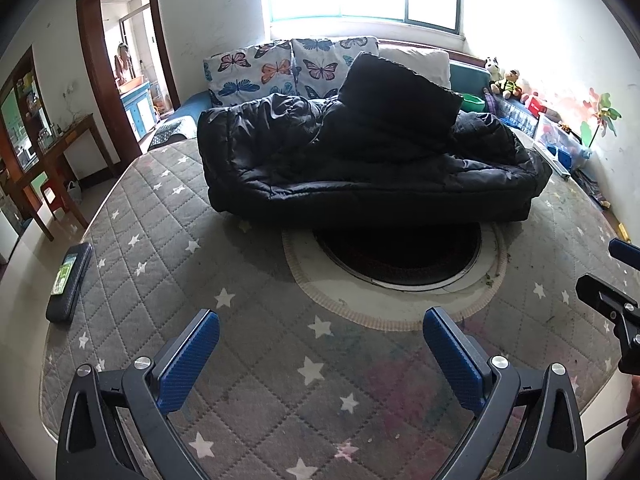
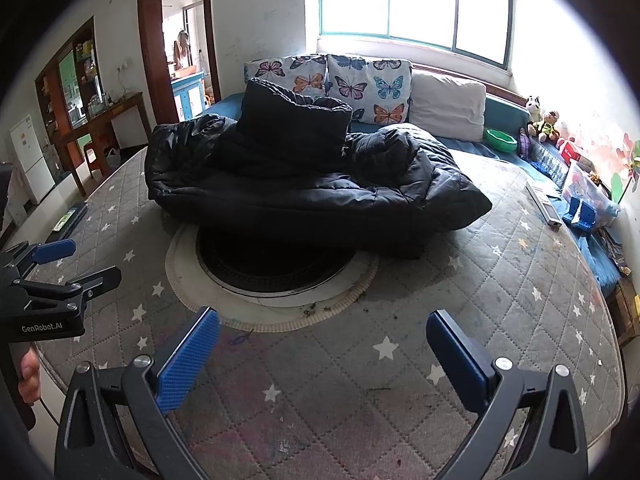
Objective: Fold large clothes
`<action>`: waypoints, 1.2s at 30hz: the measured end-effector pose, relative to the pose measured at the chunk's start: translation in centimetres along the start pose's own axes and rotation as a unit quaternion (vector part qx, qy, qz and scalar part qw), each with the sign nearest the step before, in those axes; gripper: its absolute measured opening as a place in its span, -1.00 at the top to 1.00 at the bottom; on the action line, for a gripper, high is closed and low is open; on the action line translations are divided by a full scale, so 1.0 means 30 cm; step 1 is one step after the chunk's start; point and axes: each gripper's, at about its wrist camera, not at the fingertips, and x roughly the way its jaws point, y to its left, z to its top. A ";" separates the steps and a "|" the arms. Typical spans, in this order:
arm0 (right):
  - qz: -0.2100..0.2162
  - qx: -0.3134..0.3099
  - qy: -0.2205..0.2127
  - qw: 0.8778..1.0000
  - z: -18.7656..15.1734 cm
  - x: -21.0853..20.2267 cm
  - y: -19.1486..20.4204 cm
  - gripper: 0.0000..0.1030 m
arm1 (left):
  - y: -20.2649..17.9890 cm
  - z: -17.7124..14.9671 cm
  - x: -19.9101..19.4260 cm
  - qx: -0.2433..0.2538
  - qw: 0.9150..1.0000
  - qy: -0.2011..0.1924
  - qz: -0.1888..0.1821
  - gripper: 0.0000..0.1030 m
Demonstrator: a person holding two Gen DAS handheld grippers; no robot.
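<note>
the black padded coat (image 1: pixel 360 160) lies across the far half of the quilted star-print mattress (image 1: pixel 248 360), partly covering a round dark mat (image 1: pixel 400 260) with a pale rim. it is already bundled: the long body is doubled over along the near edge, and one stiff panel stands up in the middle, leaning toward the butterfly cushions (image 1: pixel 272 70) behind it. so the fold looks partly done but untidy, and i judge you are between grasps, either at the start of a new fold or about to flatten the raised part.

your left gripper (image 1: pixel 320 356) hangs over bare mattress on the near side, well apart from the coat, with its jaws spread wide and nothing between the blue pads (image 1: pixel 188 360). your right gripper (image 2: pixel 322 354) is the same: released, empty, and short of the coat's near edge. each shows at the edge of the other's view, so they sit side by side.

the next move calls for you to reach forward over the mat and take the coat at two points. the upright panel seems the likely target; you would pinch its top edge near each corner and lay it down flat. the padding is thick and slippery-looking, so bite deep.

a phone-like case (image 1: pixel 68 280) lies at the left edge, clear of your path.
</note>
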 end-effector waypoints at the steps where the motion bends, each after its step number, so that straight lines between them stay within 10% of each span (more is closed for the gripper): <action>1: 0.001 -0.001 -0.001 1.000 0.003 0.002 0.000 -1.00 | 0.001 0.008 0.001 0.004 1.000 -0.001 -0.001 -1.00; 19: 0.053 -0.052 0.001 0.997 0.238 0.090 -0.013 -1.00 | 0.035 0.267 0.089 0.052 0.999 -0.014 -0.001 -1.00; 36: 0.091 -0.005 0.013 0.996 0.567 0.274 -0.106 -1.00 | 0.017 0.786 0.201 0.053 0.997 -0.022 -0.046 -1.00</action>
